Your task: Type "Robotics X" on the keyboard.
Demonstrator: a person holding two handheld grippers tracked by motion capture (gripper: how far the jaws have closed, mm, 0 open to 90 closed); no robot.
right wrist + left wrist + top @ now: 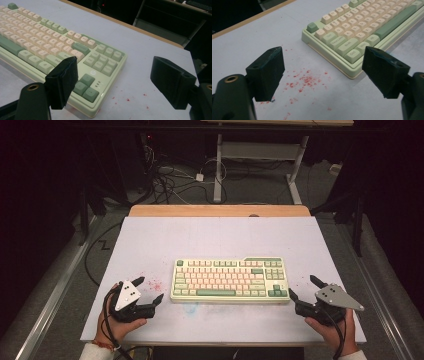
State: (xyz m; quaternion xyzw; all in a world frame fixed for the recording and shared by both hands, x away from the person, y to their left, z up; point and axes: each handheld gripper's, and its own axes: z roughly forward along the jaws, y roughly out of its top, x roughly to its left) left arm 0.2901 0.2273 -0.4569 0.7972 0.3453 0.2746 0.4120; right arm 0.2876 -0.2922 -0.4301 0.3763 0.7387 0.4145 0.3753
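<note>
A: High view: where does the keyboard (229,280) lie?

B: Between both grippers, long axis running left to right across the table (150,240).

A: Jaw state?

B: Left gripper (148,290) and right gripper (303,288) stand spread and empty, one off each short end, about equally near.

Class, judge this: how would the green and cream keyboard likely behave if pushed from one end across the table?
The keyboard looks rigid, so it would probably slide whole. Flat and low on the table, it seems unlikely to tip. Pushed at one end, it may pivot.
</note>
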